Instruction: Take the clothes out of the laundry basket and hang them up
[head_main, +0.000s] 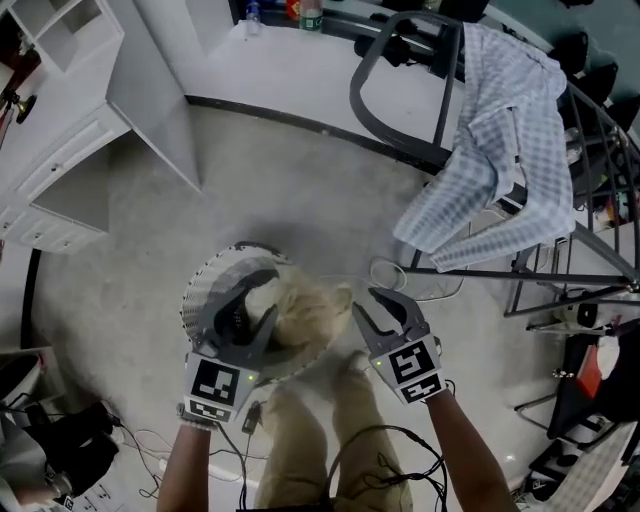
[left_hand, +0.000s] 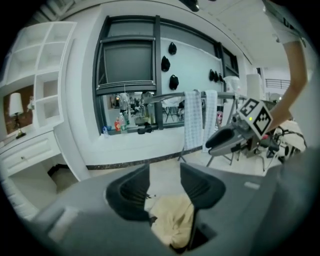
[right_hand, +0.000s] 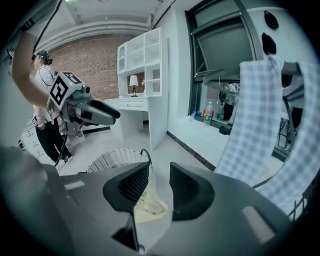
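Observation:
A white wicker laundry basket stands on the floor just in front of me, with a cream garment bunched in it. My left gripper hangs open over the basket's left half, nothing between its fingers. My right gripper is open too, just off the basket's right rim. The left gripper view shows the cream garment below the spread jaws; the right gripper view shows it beside the basket. A blue-checked shirt hangs on the drying rack.
A white desk and shelf unit stands at the left. The rack's dark frame fills the right side. A loose cable lies on the floor near the rack's foot. Bottles stand on the window ledge. More cables lie at the lower left.

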